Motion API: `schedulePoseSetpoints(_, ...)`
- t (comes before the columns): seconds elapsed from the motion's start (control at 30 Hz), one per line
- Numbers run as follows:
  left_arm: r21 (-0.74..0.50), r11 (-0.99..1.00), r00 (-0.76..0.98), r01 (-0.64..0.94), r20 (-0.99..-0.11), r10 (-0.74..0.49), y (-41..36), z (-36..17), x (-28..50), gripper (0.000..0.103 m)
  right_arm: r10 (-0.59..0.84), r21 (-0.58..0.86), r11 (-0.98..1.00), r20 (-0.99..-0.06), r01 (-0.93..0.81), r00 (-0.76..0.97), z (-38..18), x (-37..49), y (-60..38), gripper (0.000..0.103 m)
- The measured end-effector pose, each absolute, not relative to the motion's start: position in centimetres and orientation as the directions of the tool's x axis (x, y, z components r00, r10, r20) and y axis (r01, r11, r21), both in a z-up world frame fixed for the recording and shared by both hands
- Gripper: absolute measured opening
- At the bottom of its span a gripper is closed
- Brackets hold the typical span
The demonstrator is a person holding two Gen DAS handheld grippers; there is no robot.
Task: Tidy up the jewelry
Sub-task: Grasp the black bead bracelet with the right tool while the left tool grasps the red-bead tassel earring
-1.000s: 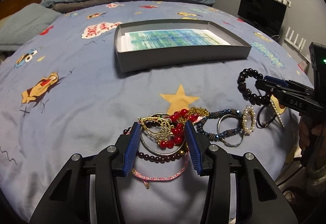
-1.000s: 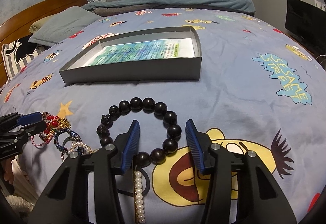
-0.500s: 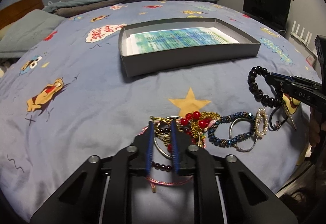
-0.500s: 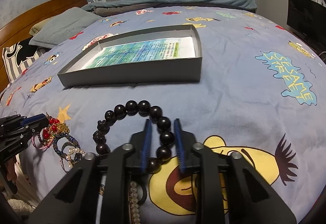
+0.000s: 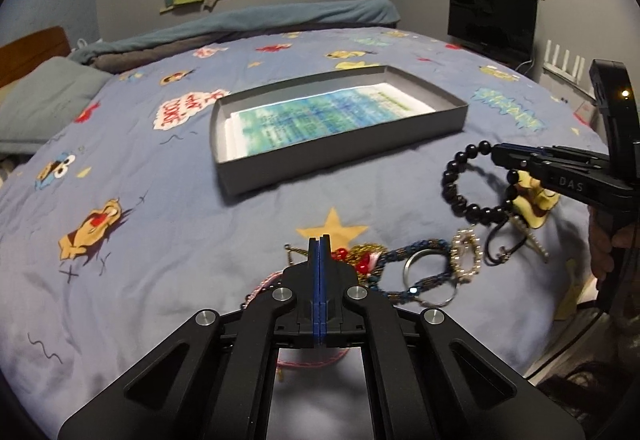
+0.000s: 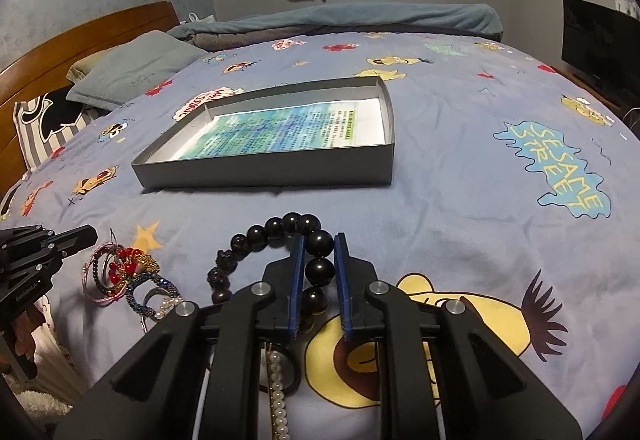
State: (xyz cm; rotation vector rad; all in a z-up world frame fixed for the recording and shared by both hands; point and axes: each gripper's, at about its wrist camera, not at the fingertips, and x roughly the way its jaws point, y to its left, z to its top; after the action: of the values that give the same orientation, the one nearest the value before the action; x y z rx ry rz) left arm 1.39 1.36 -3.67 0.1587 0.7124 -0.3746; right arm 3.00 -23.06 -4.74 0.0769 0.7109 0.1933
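Cartoon bedspread point(image 6: 460, 176) | right tongs point(image 6: 318, 260) pinch glossy black bead bracelet point(image 6: 276, 228) | left tongs point(image 5: 319, 246) pressed together

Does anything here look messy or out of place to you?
Yes. The jewelry pile lies tangled on the bedspread instead of in the grey box, which holds only a printed sheet. The right gripper pinches a black bead bracelet; the left gripper is shut, apparently on nothing.

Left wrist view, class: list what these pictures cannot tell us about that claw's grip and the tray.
- Left claw: shut; its own fingers hide any piece caught from the jewelry pile.
- Tray sheet: print blurred, unreadable in both views.
- Pearl strand: right claw body covers its ends.
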Motion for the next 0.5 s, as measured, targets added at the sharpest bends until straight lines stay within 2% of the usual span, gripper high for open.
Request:
schedulePoseSetpoints(0.17,0.018,0.927,0.677,0.375,-0.689,-0.261,1.3,-4.5,1.6,0.001,0.205,0.134,0.979,-0.643,-0.155,0.738,-4.7,2.8,-23.0,0.015)
schedulePoseSetpoints(0.2,0.006,0.929,0.671,0.370,-0.693,-0.263,1.6,-4.6,1.8,0.004,0.204,0.136,0.979,-0.644,-0.153,0.737,-4.7,2.8,-23.0,0.015)
schedulePoseSetpoints(0.27,-0.025,0.939,0.671,0.344,-0.693,-0.264,2.2,-4.6,2.2,0.030,0.204,0.138,0.979,-0.647,-0.151,0.735,-4.8,2.7,-23.1,0.015)
schedulePoseSetpoints(0.3,-0.024,0.945,0.684,0.327,-0.684,-0.254,2.3,-4.5,2.3,0.058,0.204,0.138,0.979,-0.648,-0.150,0.734,-4.8,2.7,-23.1,0.015)
schedulePoseSetpoints(0.33,-0.024,0.945,0.695,0.325,-0.671,-0.256,2.4,-4.4,2.2,0.067,0.205,0.139,0.979,-0.649,-0.151,0.733,-4.9,2.7,-23.1,0.015)
schedulePoseSetpoints(0.5,0.003,0.940,0.692,0.340,-0.678,-0.248,1.7,-4.9,2.8,0.068,0.205,0.134,0.979,-0.653,-0.155,0.729,-4.9,2.7,-22.8,0.015)
